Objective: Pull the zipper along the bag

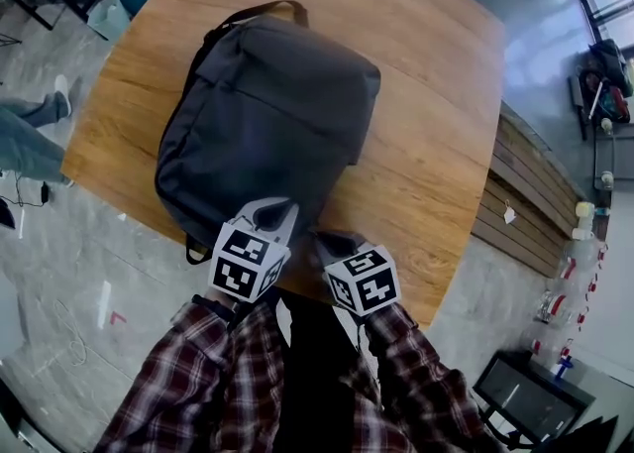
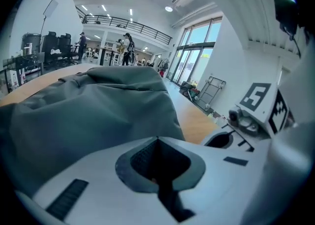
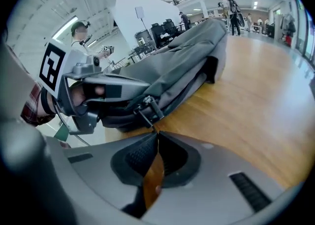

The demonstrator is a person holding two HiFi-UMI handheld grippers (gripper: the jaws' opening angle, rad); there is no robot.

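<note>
A dark grey backpack (image 1: 267,114) lies flat on a round wooden table (image 1: 436,144), its carry handle at the far end. My left gripper (image 1: 275,211) is at the bag's near edge, jaws shut with the grey fabric (image 2: 88,111) right at their tips. My right gripper (image 1: 332,240) sits just to its right, over the table's near rim. In the right gripper view its jaws (image 3: 156,131) are shut, and a thin black zipper pull (image 3: 147,112) runs from the bag (image 3: 187,61) down into their tips. The left gripper (image 3: 140,89) shows there pressed against the bag.
The table's near edge lies directly under both grippers. A person's legs (image 1: 25,139) stand on the floor at the left. A wooden slatted bench (image 1: 525,203) and shelving are off to the right. Bare tabletop (image 3: 256,101) stretches to the bag's right.
</note>
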